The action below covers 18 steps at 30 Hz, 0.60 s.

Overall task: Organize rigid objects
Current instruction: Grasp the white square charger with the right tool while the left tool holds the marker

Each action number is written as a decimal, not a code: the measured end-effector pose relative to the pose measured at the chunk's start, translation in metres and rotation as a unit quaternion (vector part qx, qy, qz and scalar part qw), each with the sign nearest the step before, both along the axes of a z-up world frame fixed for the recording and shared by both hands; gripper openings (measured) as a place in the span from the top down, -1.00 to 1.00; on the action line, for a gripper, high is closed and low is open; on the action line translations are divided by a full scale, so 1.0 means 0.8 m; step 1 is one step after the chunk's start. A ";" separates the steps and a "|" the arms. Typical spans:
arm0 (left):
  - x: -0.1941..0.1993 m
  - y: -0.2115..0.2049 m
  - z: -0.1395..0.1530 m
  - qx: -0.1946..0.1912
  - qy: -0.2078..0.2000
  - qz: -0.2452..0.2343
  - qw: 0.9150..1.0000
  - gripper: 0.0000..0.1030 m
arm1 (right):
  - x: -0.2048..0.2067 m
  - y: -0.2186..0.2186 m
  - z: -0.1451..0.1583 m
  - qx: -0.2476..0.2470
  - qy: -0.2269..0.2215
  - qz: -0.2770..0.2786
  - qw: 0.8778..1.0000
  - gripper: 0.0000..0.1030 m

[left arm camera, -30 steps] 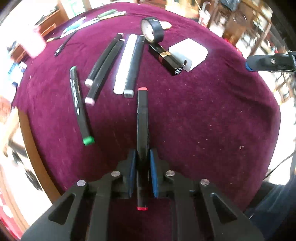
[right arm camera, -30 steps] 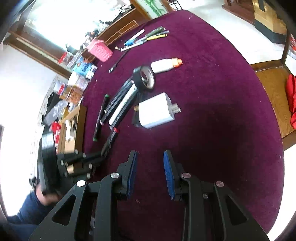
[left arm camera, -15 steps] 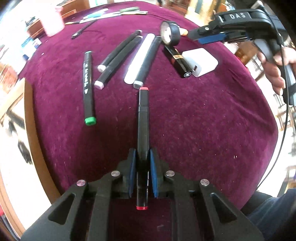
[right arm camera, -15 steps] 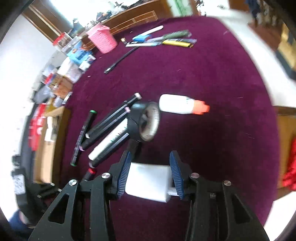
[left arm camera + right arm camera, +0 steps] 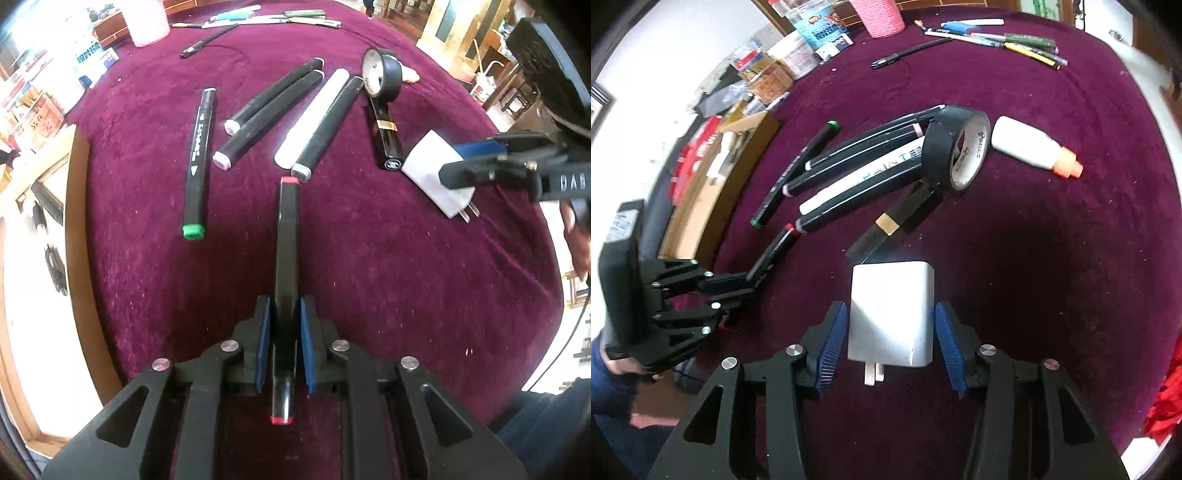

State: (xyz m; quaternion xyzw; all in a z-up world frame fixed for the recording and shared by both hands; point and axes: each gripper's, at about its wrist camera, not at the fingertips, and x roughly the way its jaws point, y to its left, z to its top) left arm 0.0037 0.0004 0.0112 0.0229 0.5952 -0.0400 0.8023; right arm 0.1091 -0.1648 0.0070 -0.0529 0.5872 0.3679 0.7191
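Note:
My left gripper point(image 5: 285, 306) holds a black marker with red caps point(image 5: 286, 251) lengthwise, its far tip low over the purple cloth. Its jaws are just starting to open, and the pads still lie against the marker. My right gripper point(image 5: 890, 314) straddles a white plug charger point(image 5: 890, 302) lying on the cloth. Its jaws are opening, with a gap on each side between pad and charger. In the left wrist view the right gripper point(image 5: 454, 162) reaches in from the right over the charger point(image 5: 424, 170). The left gripper point(image 5: 746, 284) shows at the left of the right wrist view.
Beyond the charger lie a black lipstick tube point(image 5: 894, 221), a black tape roll point(image 5: 956, 151), several markers side by side point(image 5: 857, 177), a green-capped marker point(image 5: 197, 162) and a white bottle with an orange cap point(image 5: 1030, 147). Pens point(image 5: 997, 37) and a pink cup point(image 5: 881, 16) sit at the far edge.
My right gripper has swung over the charger, come down and widened its jaws around it. My left gripper has rolled in place with the red-capped marker still between its pads.

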 end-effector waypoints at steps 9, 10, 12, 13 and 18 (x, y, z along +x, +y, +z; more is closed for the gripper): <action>0.004 -0.008 0.002 0.012 -0.027 0.001 1.000 0.77 | -0.020 0.019 0.000 -0.075 -0.049 -0.032 0.996 0.18; 0.000 -0.009 0.002 0.013 -0.032 0.001 0.999 0.77 | -0.023 0.014 0.002 -0.068 -0.043 -0.040 0.996 0.18; -0.004 -0.004 0.004 -0.012 -0.032 0.007 0.999 0.77 | -0.030 0.010 0.009 -0.044 -0.034 -0.055 0.997 0.18; -0.008 -0.002 0.006 -0.025 -0.032 0.008 0.999 0.77 | -0.034 0.005 0.014 -0.033 -0.029 -0.066 0.997 0.18; -0.019 0.005 0.031 -0.051 -0.055 0.006 0.997 0.77 | -0.048 -0.011 0.032 0.016 -0.014 -0.093 0.995 0.17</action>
